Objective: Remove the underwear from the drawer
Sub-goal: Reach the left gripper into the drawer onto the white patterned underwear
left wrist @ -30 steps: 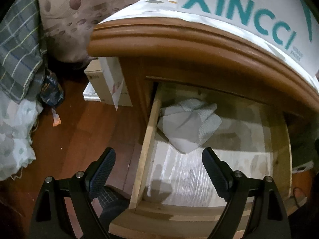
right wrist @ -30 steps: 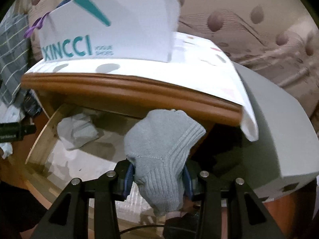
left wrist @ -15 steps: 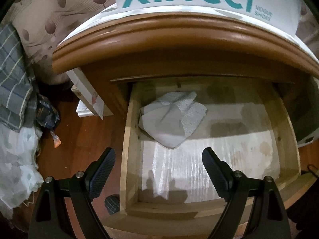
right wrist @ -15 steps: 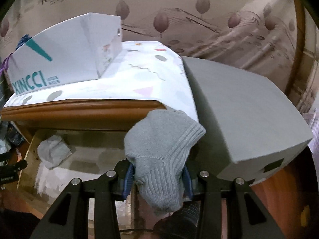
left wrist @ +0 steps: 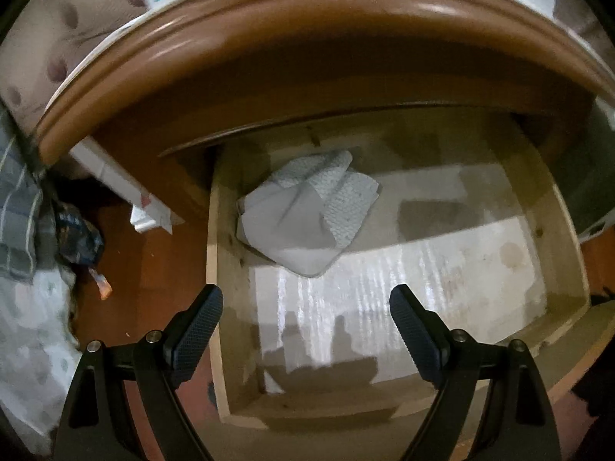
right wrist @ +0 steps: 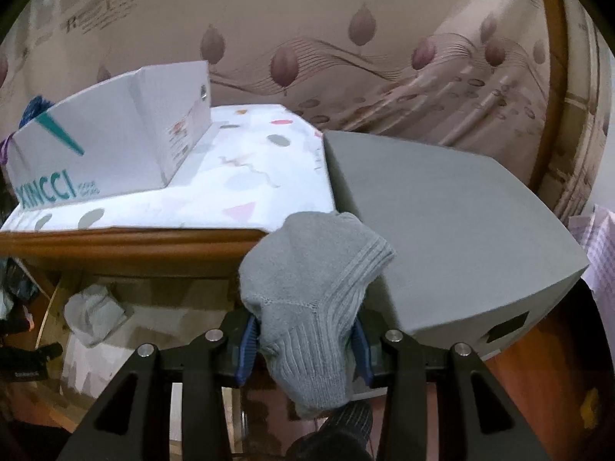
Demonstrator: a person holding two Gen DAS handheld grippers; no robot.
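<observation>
The open drawer [left wrist: 384, 288] lies bare across its middle and right, clear for entry from above; only the folded pale garment [left wrist: 307, 215] fills its rear left corner. The overhanging cabinet top [left wrist: 307, 38] roofs the drawer's back. A grey box [right wrist: 461, 238] seemingly stands close on the right.

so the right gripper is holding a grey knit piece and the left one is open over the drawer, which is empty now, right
Not quite: the drawer is not empty. The left wrist view shows a folded pale garment lying in its back left corner. The rest holds: the right gripper is clamped on the grey knit piece, and the left gripper is open above the drawer.
</observation>
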